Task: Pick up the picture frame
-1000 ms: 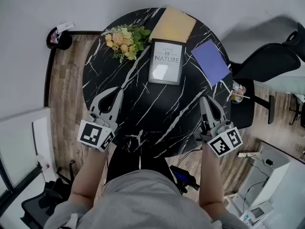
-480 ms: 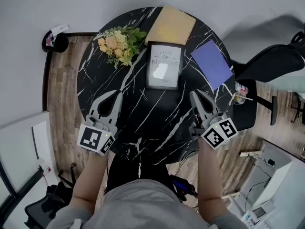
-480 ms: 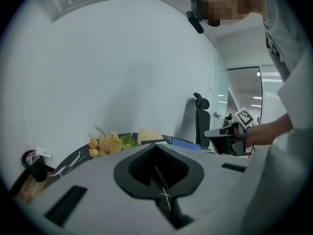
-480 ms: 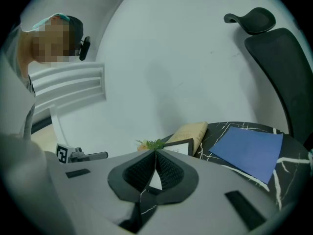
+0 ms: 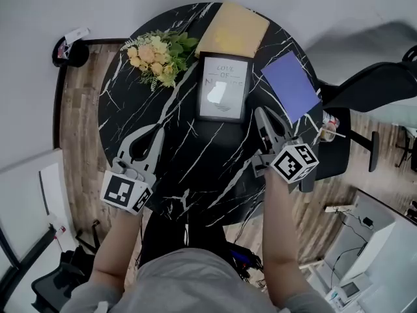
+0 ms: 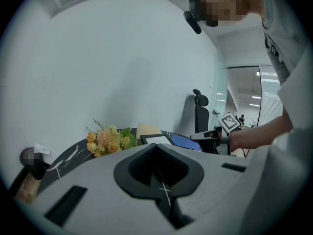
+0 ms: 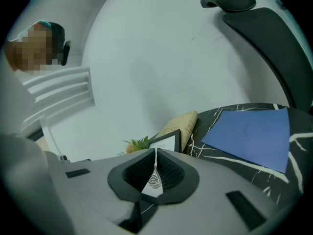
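Right hand-held gripper, jaws together, just beside picture frame lettered "LOVE OF"; left hand-held gripper likewise together.

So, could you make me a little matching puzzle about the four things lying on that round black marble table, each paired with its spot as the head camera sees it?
Things:
1. bunch of yellow flowers
2. black-framed picture
3. flat blue rectangular sheet
4. flat tan rectangular pad

Spots:
A. far edge of the round black marble table, beyond the picture
B. between the flowers and the blue sheet
C. left of the picture
D. right of the picture

Pairs: 1-C, 2-B, 3-D, 4-A.
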Tool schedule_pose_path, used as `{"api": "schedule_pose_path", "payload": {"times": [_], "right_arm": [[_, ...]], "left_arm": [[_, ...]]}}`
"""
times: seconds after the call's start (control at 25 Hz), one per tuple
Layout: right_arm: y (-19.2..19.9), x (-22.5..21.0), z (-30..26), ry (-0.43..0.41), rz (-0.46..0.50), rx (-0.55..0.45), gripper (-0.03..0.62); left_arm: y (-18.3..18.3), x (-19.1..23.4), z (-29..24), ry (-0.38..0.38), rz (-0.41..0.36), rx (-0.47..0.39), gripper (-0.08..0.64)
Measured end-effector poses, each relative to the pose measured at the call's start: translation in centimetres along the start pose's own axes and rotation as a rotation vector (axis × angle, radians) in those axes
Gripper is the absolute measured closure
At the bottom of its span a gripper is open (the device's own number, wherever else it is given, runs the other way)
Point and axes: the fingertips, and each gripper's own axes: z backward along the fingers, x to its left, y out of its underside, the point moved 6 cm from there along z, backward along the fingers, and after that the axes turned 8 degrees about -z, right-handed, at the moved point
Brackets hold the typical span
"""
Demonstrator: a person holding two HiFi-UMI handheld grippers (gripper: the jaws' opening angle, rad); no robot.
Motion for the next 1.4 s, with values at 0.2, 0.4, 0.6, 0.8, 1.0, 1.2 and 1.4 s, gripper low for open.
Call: {"api": "schedule_pose_path", "payload": {"times": [0.2,0.4,0.6,0.8,1.0,1.2,1.4], "right_arm": [[0.2,-2.0,-1.6,0.008,-0.033,0.033,0.565],[1.4,-4.0,-3.9,-0.005,-0.085,0.134,0.439],[1.1,-4.7,-6.0,-0.046,-0.122,0.193,0.403],[0.8,-4.6,-8.1,-0.078,-0.168,0.319,0.383],[1.0,-4.4,-9.5,-0.079,-0.160,0.460,0.368],[1.1,-4.5,-10.6,-0.056,-0.127,0.527,0.370],[1.2,-4.7,-10.7,-0.027,-0.100,0.550,0.426]], "left_arm": [[0.7,0.0,-0.4,0.001,0.010,0.004,0.553],[1.0,-0.3,-0.9,0.012,0.016,0.003,0.552],[1.1,-0.6,-0.9,0.018,0.016,0.001,0.554],[1.4,-0.8,-0.5,0.012,0.021,0.005,0.553],[1.5,-0.8,-0.1,0.005,0.025,0.008,0.553],[1.7,-0.5,0.0,-0.004,0.033,0.010,0.554],[1.7,-0.4,0.1,-0.006,0.035,0.007,0.554]]}}
